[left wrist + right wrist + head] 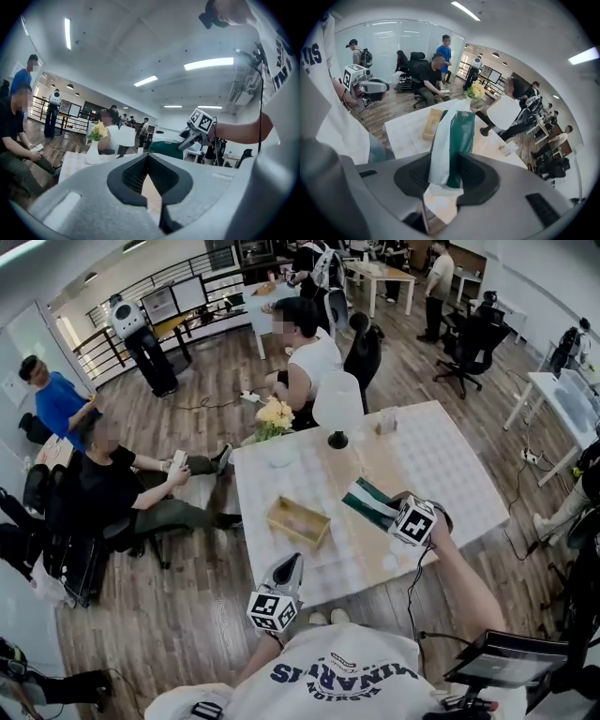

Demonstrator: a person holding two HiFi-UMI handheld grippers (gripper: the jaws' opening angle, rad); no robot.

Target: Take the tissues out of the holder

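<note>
Head view, from table [450, 456] centre: holder [298, 521] sits on top at 8 o'clock, near the left edge. Pack [368, 504] is about centre, above the top, at the holder's 3 o'clock and apart from it. Its near end is between the jaws of the right gripper [394, 514] at 4 o'clock. Lamp [337, 409] at 11 o'clock, vase [275, 420] at 10 o'clock on the far-left corner. Left gripper [289, 566] at 7 o'clock over the near edge, before the holder.
</note>
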